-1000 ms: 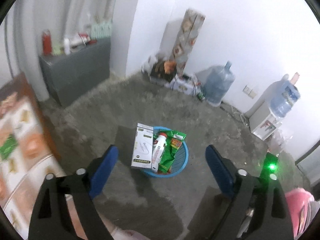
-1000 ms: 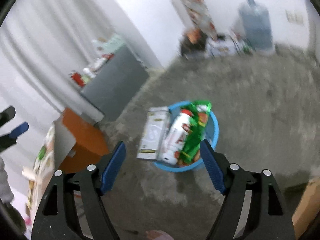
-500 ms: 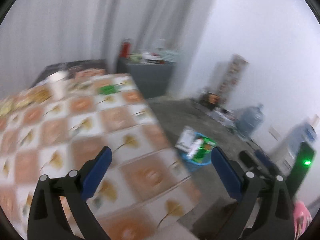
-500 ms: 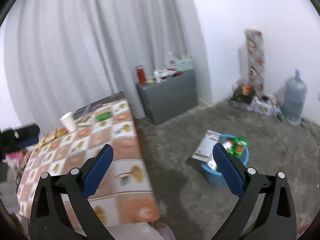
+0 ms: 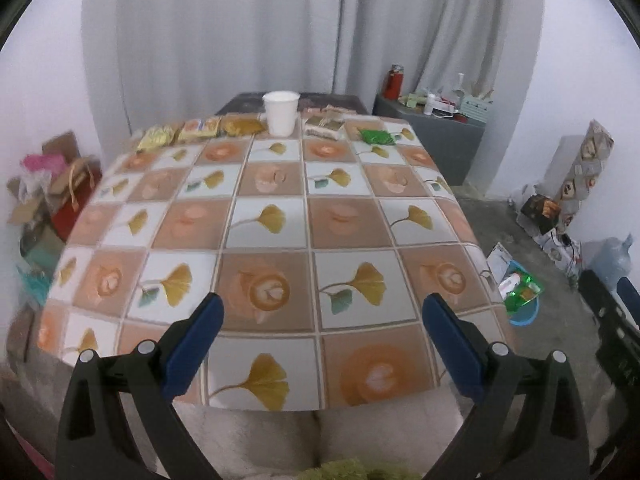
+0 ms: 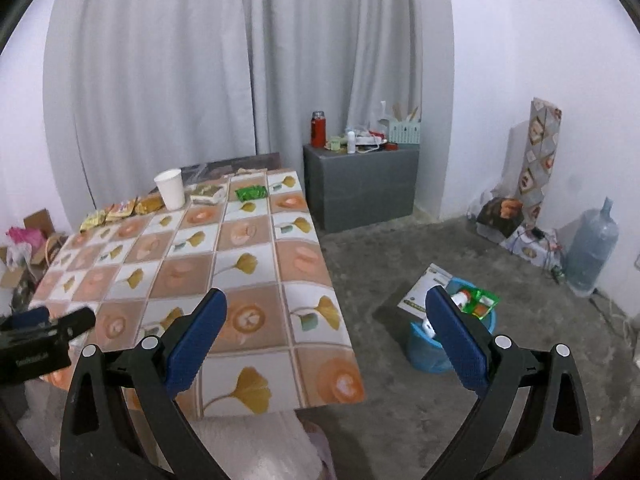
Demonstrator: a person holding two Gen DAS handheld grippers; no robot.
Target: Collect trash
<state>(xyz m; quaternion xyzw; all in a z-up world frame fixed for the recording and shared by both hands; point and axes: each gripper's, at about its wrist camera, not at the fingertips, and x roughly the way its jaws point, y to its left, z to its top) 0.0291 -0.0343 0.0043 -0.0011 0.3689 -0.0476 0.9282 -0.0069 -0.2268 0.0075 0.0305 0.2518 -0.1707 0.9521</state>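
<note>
Both grippers empty, left gripper (image 5: 320, 332) and right gripper (image 6: 326, 328) spread wide; remaining trash, paper cup (image 5: 281, 113) and green wrapper (image 5: 376, 136), sits at table's (image 5: 272, 240) far edge, so each should reach across and pinch low.

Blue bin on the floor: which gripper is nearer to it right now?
Right. The right gripper hangs off the table's floor-side corner with the blue bin just past its finger. The left gripper faces the table, the bin well off to its side.

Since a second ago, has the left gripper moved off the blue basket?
Yes. The left gripper swung left from over the blue basket to the tiled table; the basket now sits at right, and its jaws have opened wider, empty.
</note>
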